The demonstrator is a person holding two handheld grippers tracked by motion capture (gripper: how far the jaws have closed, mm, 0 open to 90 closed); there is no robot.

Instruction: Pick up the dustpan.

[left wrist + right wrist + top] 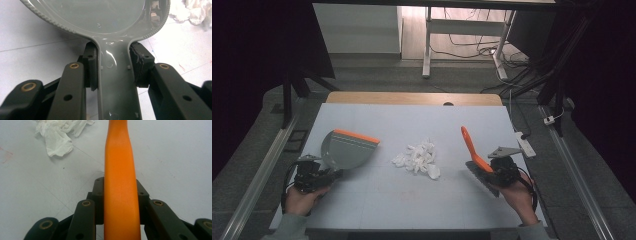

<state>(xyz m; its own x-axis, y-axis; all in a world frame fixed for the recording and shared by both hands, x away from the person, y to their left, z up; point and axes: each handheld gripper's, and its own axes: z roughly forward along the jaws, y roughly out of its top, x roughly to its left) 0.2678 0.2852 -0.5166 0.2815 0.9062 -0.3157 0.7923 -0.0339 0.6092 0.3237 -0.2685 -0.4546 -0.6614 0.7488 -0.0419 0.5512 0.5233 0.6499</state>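
A grey dustpan (pixel 346 149) with an orange lip lies on the left of the table. My left gripper (pixel 319 176) is shut on its grey handle (pixel 116 75), with a black pad pressed against each side. A brush (pixel 479 167) with an orange handle (pixel 120 182) and dark bristles is at the right, its handle pointing up and away. My right gripper (pixel 497 172) is shut on that handle. Between the two tools a heap of crumpled white paper scraps (pixel 418 158) lies mid-table; the scraps (pixel 192 11) show at the top right of the left gripper view, and the scraps (pixel 58 135) at the top left of the right gripper view.
The pale blue-grey table top (pixel 412 200) has a wooden strip (pixel 412 98) along its far edge. A white power strip (pixel 525 144) lies off the right edge. Table legs and cables (pixel 472 50) stand on the floor beyond.
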